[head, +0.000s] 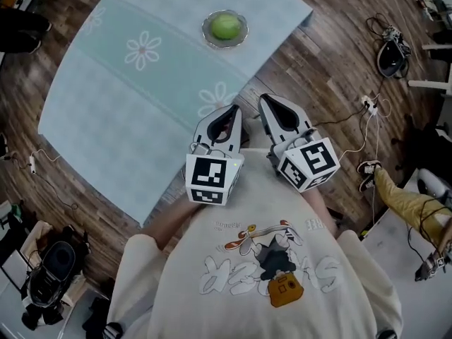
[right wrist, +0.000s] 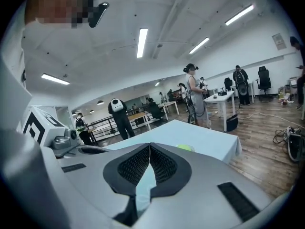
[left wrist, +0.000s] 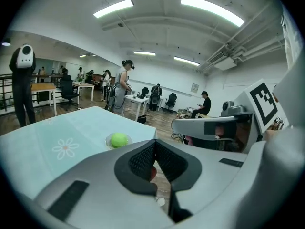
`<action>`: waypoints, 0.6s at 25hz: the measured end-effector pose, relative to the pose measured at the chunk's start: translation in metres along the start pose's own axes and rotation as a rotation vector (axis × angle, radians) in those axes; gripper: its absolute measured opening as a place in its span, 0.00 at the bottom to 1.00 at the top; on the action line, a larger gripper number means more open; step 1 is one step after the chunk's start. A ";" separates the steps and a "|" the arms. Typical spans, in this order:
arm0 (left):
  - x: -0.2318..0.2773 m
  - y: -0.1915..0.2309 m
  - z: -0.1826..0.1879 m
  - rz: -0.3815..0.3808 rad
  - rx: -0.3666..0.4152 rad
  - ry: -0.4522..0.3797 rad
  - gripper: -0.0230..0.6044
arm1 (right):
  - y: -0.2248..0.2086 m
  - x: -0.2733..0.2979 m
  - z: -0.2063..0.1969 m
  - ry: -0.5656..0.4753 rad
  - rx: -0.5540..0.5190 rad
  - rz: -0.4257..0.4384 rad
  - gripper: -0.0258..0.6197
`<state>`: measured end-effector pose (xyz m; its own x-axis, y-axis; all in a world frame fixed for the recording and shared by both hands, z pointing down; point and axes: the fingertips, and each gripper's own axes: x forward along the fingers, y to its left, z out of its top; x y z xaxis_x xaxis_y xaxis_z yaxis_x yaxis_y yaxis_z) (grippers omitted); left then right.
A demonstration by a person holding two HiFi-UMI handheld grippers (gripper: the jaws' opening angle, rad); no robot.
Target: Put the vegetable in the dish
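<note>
A round green vegetable (head: 224, 26) lies in a small clear glass dish (head: 207, 29) at the far side of the table with the pale blue flowered cloth (head: 120, 111). My left gripper (head: 234, 109) and right gripper (head: 265, 99) hang side by side at the table's near edge, close to my chest and well short of the dish. Both are shut with nothing between their fingers. In the left gripper view the closed tips (left wrist: 155, 142) point toward the vegetable (left wrist: 119, 139), and the right gripper's body (left wrist: 214, 128) shows alongside. In the right gripper view the closed tips (right wrist: 149, 145) stand before the table, with the vegetable (right wrist: 185, 148) just showing.
Wooden floor surrounds the table, with cables and a power strip (head: 367, 104) to the right. A seated person's leg and shoe (head: 385, 186) are at the right edge. Several people, desks and chairs (left wrist: 119, 87) fill the room behind the table.
</note>
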<state>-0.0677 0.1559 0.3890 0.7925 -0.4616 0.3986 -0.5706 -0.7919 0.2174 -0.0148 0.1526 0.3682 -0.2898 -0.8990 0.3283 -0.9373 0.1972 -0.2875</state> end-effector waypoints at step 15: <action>-0.008 -0.008 0.002 -0.003 -0.026 -0.025 0.05 | -0.003 -0.014 -0.004 0.005 0.008 -0.034 0.08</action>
<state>-0.0693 0.1655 0.3827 0.7991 -0.4698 0.3752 -0.5737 -0.7824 0.2421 -0.0089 0.1667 0.3683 -0.2590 -0.9032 0.3421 -0.9449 0.1636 -0.2836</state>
